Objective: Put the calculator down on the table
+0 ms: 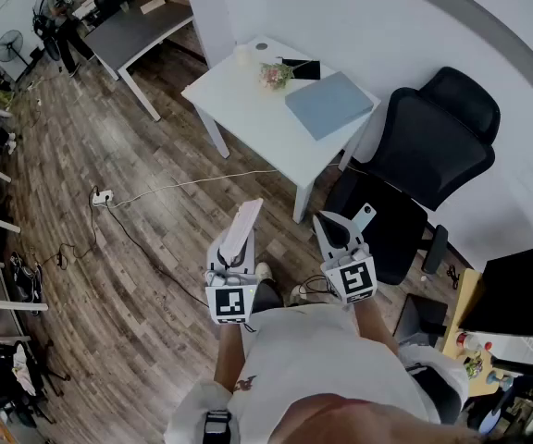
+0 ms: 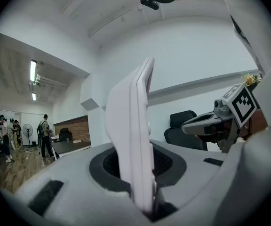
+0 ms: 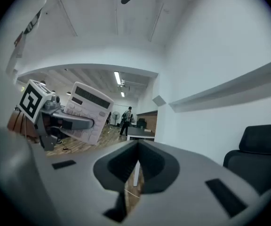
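My left gripper is shut on a white calculator, held on edge in front of me over the wooden floor. In the left gripper view the calculator stands upright between the jaws, its thin side towards the camera. The right gripper view shows its keys and display from the side, calculator clamped in the left gripper. My right gripper hangs beside it, shut with nothing in it; its jaws meet in the right gripper view. The white table stands ahead.
On the table lie a blue-grey pad, a small bunch of flowers, a black phone and a cup. A black office chair stands at its right. A cable and power strip lie on the floor. A person stands far off.
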Demonstrator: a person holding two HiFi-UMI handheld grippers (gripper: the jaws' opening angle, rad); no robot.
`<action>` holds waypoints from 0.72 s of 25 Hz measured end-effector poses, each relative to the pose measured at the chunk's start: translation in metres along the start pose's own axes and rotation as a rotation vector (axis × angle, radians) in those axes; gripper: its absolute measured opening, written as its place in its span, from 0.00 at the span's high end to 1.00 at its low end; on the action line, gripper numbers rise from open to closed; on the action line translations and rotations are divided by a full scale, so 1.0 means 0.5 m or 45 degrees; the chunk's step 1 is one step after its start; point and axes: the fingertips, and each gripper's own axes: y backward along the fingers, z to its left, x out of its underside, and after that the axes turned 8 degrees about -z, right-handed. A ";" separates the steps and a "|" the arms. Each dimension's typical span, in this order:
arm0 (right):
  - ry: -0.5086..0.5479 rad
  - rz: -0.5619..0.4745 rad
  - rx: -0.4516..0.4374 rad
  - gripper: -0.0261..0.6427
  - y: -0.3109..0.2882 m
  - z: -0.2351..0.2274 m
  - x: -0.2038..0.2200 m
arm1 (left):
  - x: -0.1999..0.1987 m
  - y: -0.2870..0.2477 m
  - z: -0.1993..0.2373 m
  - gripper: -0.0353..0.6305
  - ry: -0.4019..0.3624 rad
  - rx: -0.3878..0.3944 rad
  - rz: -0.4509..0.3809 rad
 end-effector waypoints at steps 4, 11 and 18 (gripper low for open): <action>-0.004 -0.017 0.051 0.95 0.008 -0.002 0.004 | -0.008 0.016 -0.001 0.81 0.020 -0.017 0.005; 0.013 0.019 0.037 0.74 -0.015 -0.001 0.015 | 0.000 0.010 0.016 0.81 0.005 -0.022 -0.002; 0.044 0.037 0.049 0.61 -0.073 -0.019 0.027 | 0.018 -0.036 0.057 0.81 0.018 -0.017 -0.014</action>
